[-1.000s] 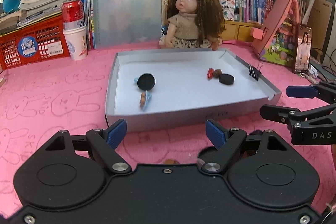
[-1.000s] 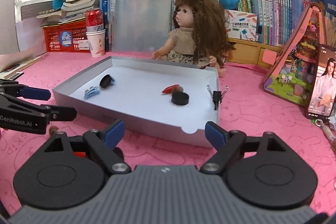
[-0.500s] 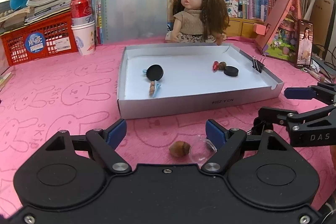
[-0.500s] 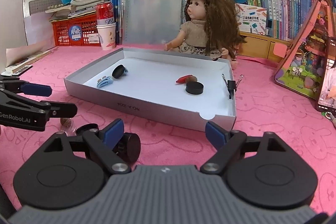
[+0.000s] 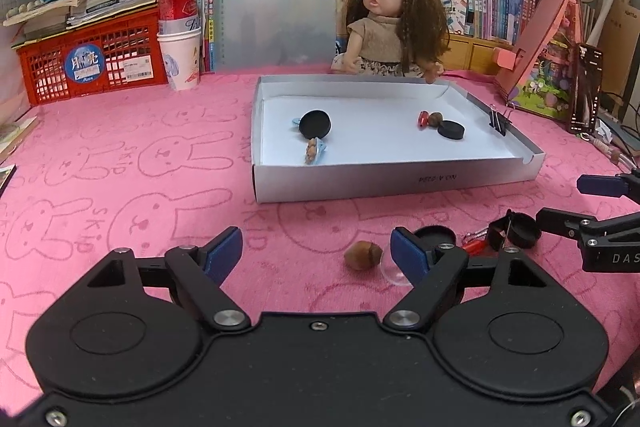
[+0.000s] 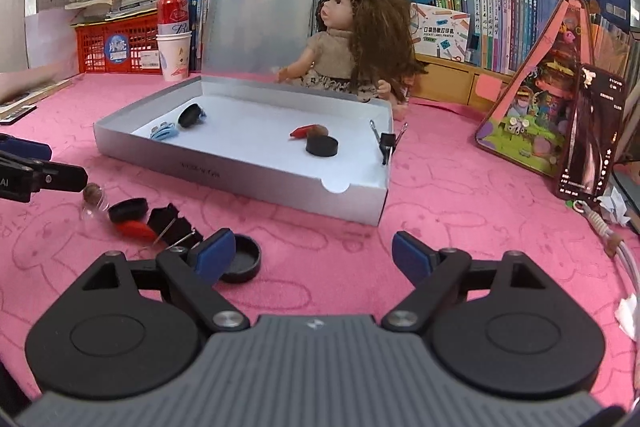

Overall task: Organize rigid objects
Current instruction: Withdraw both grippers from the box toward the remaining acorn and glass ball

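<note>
The left gripper (image 5: 316, 253) stands open, empty, its jaws having just narrowed. The nut (image 5: 363, 255), just ahead toward its right finger, looks light, hard and prone to roll; pinch its middle. The right gripper (image 6: 314, 253) is open, empty.

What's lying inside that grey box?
Inside the box: two black caps, a red piece beside a brown nut, and a blue clip. A binder clip grips its wall. Something blue behind the left cap is mostly covered.

The right gripper (image 5: 600, 211) bears the white letters "DAS". The pink cloth (image 5: 120, 195) shows "SKIP" beside its rabbit outlines. The left gripper (image 6: 40, 167) shows "AI", cut off at the edge.
</note>
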Demonstrator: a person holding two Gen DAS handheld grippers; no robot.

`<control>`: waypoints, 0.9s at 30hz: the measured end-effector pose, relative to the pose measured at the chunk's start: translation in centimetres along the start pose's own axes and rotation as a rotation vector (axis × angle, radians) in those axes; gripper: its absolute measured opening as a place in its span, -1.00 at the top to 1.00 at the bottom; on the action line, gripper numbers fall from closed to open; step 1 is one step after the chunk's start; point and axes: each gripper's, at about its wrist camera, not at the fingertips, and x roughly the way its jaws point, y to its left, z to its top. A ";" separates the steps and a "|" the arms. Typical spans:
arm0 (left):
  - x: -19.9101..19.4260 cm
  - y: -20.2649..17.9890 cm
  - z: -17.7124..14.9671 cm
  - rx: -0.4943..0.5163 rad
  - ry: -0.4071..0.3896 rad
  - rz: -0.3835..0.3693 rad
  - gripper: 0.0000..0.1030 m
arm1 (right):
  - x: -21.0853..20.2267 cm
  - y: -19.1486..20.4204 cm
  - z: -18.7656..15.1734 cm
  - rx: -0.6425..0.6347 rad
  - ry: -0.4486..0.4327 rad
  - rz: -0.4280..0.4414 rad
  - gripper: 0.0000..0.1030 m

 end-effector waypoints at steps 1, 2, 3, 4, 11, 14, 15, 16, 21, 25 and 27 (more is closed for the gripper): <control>-0.1 0.1 -0.1 -0.004 0.002 -0.006 -0.46 | -0.1 0.0 -0.1 0.002 0.000 0.008 -0.77; -0.2 0.2 -0.2 -0.011 0.004 -0.011 -0.41 | -0.1 0.1 -0.2 0.004 -0.001 0.018 -0.77; -0.3 0.2 -0.3 -0.018 0.006 -0.017 -0.31 | -0.2 0.2 -0.3 0.006 -0.003 0.029 -0.77; -0.5 0.3 -0.4 -0.025 0.006 -0.020 -0.23 | -0.2 0.3 -0.4 0.007 -0.004 0.036 -0.77; -1.3 -0.2 -0.8 -0.009 0.009 -0.063 0.15 | 0.1 1.5 -0.9 -0.008 -0.002 0.055 -0.77; -1.0 -0.7 -1.0 0.016 0.017 -0.053 0.21 | 0.2 2.0 -1.1 -0.022 -0.001 0.057 -0.77; -0.8 -0.8 -1.1 0.021 0.019 -0.039 0.21 | 0.2 2.1 -1.1 -0.029 -0.004 0.051 -0.77; -0.6 -0.9 -1.2 0.029 0.020 -0.022 0.21 | 0.2 2.2 -1.1 -0.033 -0.006 0.048 -0.77; 0.2 -1.1 -1.4 0.022 0.037 -0.019 0.22 | 0.4 2.2 -1.1 -0.038 0.009 0.048 -0.77; 0.8 -1.3 -1.4 0.022 0.035 -0.016 0.22 | 0.7 2.4 -1.1 -0.044 0.024 0.047 -0.76; 1.0 -1.3 -1.4 0.008 0.028 -0.008 0.26 | 0.8 2.4 -1.1 -0.049 0.030 0.046 -0.76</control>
